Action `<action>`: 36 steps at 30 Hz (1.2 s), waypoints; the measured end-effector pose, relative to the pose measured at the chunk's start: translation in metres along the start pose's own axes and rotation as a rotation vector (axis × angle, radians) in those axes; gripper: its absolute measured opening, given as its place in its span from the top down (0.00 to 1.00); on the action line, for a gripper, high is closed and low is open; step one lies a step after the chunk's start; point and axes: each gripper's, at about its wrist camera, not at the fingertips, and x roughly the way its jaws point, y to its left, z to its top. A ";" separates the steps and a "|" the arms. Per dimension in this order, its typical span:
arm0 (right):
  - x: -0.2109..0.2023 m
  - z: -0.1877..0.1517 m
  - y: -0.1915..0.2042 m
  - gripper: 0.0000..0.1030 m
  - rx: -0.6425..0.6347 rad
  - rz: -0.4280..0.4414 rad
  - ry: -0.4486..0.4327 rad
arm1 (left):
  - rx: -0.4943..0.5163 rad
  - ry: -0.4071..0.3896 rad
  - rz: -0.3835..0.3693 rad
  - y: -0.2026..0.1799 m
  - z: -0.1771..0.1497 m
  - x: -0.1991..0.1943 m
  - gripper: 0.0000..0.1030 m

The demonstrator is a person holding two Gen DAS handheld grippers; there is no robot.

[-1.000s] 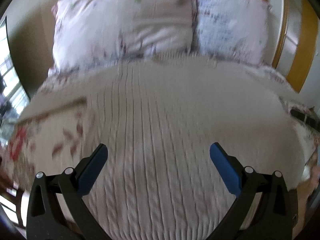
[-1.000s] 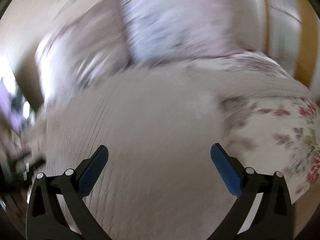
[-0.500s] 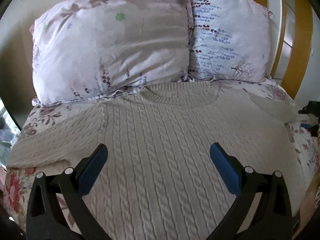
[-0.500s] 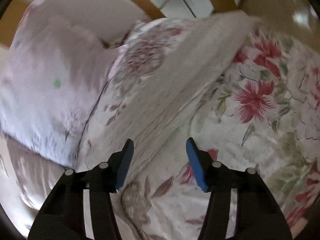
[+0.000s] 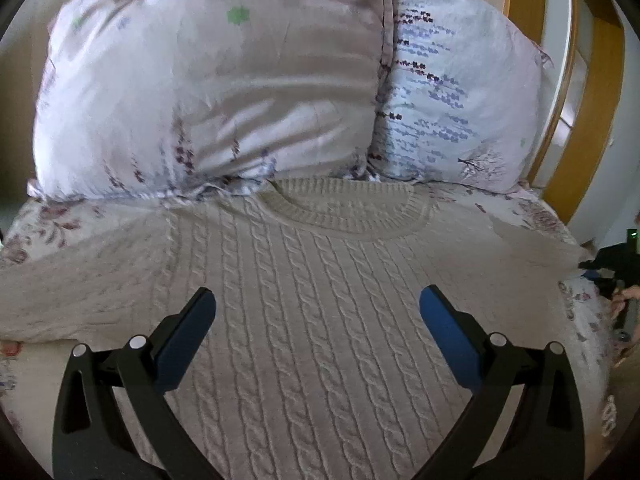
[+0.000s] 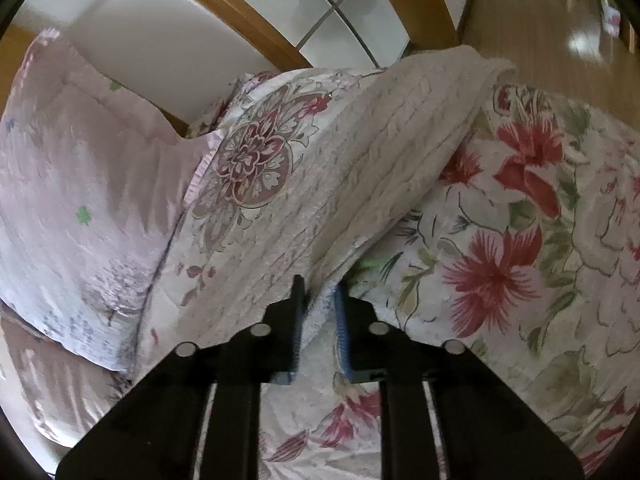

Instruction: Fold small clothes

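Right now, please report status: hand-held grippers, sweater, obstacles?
Left hand-held gripper open above sweater. Right hand-held gripper just closed on sleeve. Pillows touch collar; nothing blocks.

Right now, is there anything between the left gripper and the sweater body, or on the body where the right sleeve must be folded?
Nothing visible. The left gripper hangs open above the bare sweater front, with only knit below it. The right gripper is shut on the sleeve. The pillows lie beyond the collar.
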 end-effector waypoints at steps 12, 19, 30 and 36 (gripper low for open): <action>-0.053 -0.044 0.128 0.91 -0.476 0.126 -0.202 | -0.183 0.042 -0.161 0.034 -0.004 0.024 0.02; -0.029 -0.178 0.211 0.91 -0.865 0.327 0.059 | -0.239 0.040 -0.210 0.045 -0.009 0.032 0.02; 0.011 -0.184 0.184 0.36 -0.567 0.366 0.307 | -0.293 0.060 -0.259 0.053 -0.013 0.040 0.02; 0.015 -0.141 0.141 0.45 -0.228 0.332 0.275 | -0.325 0.061 -0.285 0.058 -0.014 0.040 0.02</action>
